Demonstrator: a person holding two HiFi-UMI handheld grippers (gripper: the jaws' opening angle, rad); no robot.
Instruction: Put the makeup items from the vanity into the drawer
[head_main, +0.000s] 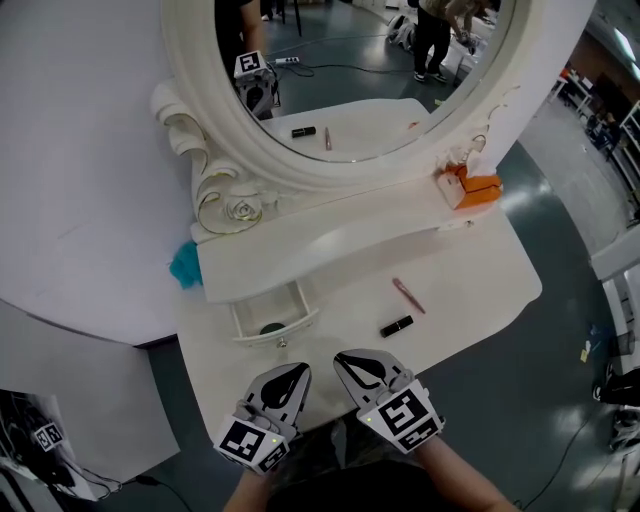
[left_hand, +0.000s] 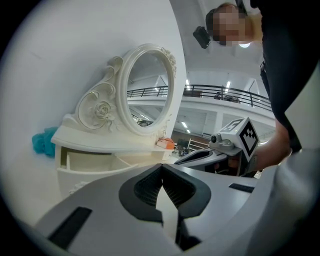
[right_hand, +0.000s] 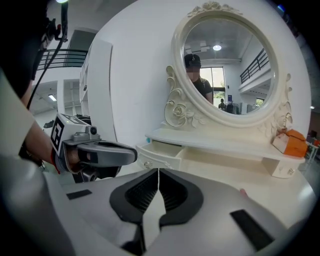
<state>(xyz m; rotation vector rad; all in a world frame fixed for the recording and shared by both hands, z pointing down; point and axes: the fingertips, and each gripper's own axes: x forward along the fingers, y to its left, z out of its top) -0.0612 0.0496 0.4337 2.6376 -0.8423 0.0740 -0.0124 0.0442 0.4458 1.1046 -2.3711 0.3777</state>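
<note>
Stock: black lipstick tube, slim pink stick, on white desk, right of open white drawer; left gripper, right gripper, fingers together, empty; step judged: approach; next: part right fingers over tube

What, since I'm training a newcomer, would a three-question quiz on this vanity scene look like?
1. True or false: the drawer stands open.
2. Which item lies closest to the black tube on the vanity top? A) the pink stick B) a blue comb C) a glass bottle
3. Fill in: the left gripper and the right gripper both have their jaws ____, with nothing between them.
Key: 1 true; 2 A; 3 shut.
</note>
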